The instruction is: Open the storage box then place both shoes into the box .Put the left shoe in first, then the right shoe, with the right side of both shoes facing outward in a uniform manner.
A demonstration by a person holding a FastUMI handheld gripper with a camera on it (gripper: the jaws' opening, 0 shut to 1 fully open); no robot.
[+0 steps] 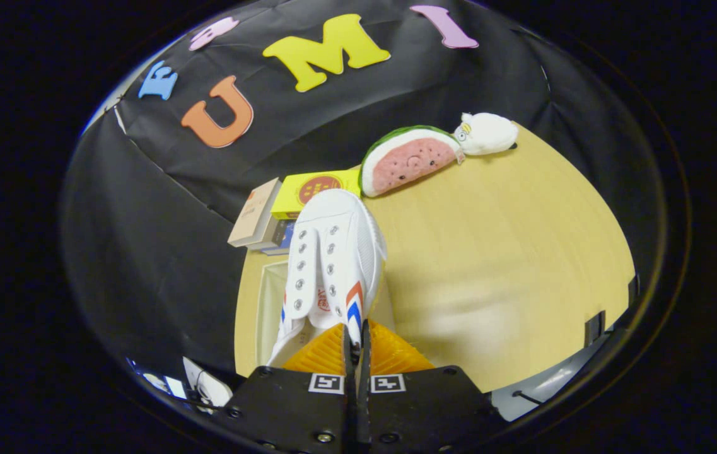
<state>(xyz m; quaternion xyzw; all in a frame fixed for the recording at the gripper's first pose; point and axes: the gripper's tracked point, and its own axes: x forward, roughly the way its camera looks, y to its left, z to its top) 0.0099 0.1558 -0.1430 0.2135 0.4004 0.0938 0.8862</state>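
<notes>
Gripping the shoe (333, 265) by its soft collar, we are closing the jaws there; it's light, toe drooping toward twelve o'clock.

White shoe (332, 265), red-blue chevrons; yellow box (308, 192); pink-green watermelon plush (408, 161).

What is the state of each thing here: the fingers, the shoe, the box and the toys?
gripper: fingers shut on the shoe's collar.
white shoe: held up, toe pointing away.
storage box: under the shoe, seems open.
watermelon plush: lying on the table.
white plush: lying beside it.
</notes>
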